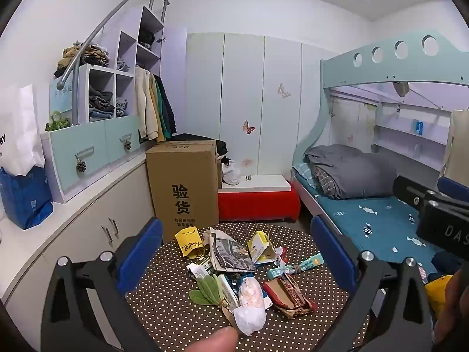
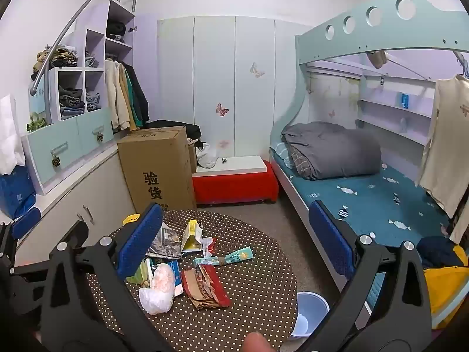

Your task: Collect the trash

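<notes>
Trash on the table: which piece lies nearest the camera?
The white crumpled plastic bag, at the pile's front edge; the red-brown wrapper sits just behind, the yellow cup farthest back.

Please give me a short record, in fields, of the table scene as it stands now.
surface: round dotted table
trash: pile near the table's middle, none picked up
items: yellow cup, newspaper, yellow carton, teal wrapper, red-brown wrapper, white bag, green leaves
bin: pale bucket on the floor at the table's right edge
left gripper: open, fingers empty, above the table's near side
right gripper: open, fingers empty
</notes>
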### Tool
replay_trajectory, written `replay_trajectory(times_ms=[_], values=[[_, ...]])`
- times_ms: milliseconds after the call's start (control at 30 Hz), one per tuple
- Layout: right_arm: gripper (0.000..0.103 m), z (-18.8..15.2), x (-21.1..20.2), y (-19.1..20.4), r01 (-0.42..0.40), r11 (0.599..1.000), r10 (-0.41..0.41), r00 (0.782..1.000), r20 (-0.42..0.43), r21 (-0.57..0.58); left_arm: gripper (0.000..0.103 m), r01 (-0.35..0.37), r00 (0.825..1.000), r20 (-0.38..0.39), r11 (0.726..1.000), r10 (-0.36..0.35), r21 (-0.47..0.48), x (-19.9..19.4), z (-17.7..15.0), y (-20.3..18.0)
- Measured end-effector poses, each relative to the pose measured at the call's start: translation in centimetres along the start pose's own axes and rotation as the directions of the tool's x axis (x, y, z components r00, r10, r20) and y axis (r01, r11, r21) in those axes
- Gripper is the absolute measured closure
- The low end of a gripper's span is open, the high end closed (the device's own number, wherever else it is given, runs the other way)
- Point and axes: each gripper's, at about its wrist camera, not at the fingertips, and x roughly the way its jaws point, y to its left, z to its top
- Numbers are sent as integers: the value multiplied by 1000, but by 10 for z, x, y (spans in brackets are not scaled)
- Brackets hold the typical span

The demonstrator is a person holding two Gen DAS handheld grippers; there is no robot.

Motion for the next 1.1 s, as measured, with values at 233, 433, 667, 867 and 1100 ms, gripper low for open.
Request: replay_trajectory(times_ms=[233,433,667,867,1100], values=[[5,0,-1,1,1,1000,-1,1000,-3,0,4,0,1000,0,1000,0,-3,-1,1,1],[5,0,2,2,-1,1000,1,1000,0,2,4,-1,1000,-4,1000,1,-6,0,-1,0],[5,3,-2,5,-4,1000,4,1000,1,1,4,6,1000,-7,1000,-6,-26,2,-3,6],[5,7,-5,1,-7,1000,7,1000,1,4,4,9,1000,-2,1000,-9,-28,2,-2,6],[5,6,-3,4,-9,1000,9,1000,2,3,4,9,1000,1,1000,-9,-26,1,0,7]])
